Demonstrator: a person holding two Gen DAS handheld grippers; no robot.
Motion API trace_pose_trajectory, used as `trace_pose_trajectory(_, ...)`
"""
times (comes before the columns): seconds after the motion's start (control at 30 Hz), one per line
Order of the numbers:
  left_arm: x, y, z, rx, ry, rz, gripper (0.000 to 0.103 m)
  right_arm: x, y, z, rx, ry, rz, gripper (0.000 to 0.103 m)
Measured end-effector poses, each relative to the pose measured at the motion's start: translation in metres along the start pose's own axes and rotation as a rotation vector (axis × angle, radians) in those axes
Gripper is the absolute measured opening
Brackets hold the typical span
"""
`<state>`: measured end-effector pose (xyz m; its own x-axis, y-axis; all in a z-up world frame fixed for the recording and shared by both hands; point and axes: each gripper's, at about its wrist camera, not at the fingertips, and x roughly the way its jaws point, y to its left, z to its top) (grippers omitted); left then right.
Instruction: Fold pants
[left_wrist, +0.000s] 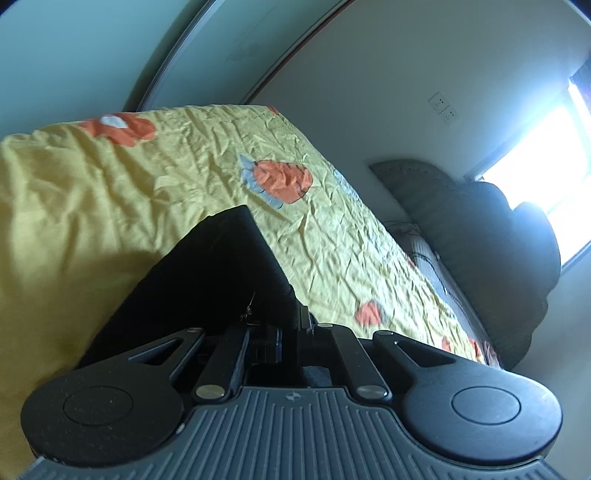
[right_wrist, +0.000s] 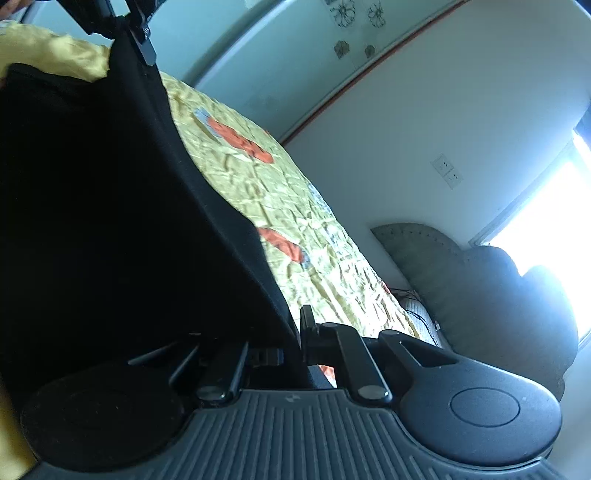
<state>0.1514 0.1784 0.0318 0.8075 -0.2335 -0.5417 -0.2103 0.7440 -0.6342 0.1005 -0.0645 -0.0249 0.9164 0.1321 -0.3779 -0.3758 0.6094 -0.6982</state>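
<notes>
Two handheld grippers pinch a pair of black pants (right_wrist: 110, 206) above a bed, the cloth stretched between them, apparently so one half can be swung over the other in a fold. The left gripper (left_wrist: 286, 325) has its jaws drawn together on a dark edge of the garment, whose far end (left_wrist: 229, 236) reaches out over the yellow bedspread (left_wrist: 177, 166). The right gripper (right_wrist: 295, 332) is likewise closed down on the fabric, which rises in a taut sheet towards the other tool, seen clamped at the top of the right wrist view (the sheet hides most of that camera's left side, so how the rest of the garment hangs cannot be told). The pants read as a matte, limp, thin knit that will sag unless held at two points. The bedspread is glossy and finely crinkled, printed with orange and pale blue motifs. Beyond it stand a scalloped grey headboard (left_wrist: 402, 173), dark pillows (right_wrist: 491, 288) and a wall socket (left_wrist: 443, 107) beside a bright window (left_wrist: 546, 155).
</notes>
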Motion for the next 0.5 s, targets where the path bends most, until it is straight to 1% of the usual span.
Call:
trace_pose_trajectory(0.07, -0.011, 0.008, -0.007, 0.006, 0.014, 0.007, 0.004, -0.015, 0.008, -0.002, -0.016, -0.003, 0.006, 0.008)
trace_pose_trajectory(0.1, -0.016, 0.011, -0.011, 0.009, 0.02, 0.011, 0.004, -0.016, 0.012, -0.007, -0.021, -0.002, 0.01, 0.008)
trace_pose_trajectory(0.23, -0.032, 0.02, -0.028, 0.052, 0.025, 0.041, 0.004, -0.039, 0.023, -0.016, -0.034, 0.002, 0.042, 0.008)
trace_pose_trajectory(0.4, -0.04, 0.028, -0.039, 0.093, 0.041, 0.08, 0.004, -0.045, 0.039, -0.019, -0.08, 0.013, 0.079, 0.008)
trace_pose_trajectory(0.5, -0.038, 0.033, -0.044, 0.107, 0.066, 0.112, 0.004, -0.05, 0.047, -0.021, -0.083, 0.022, 0.095, 0.008)
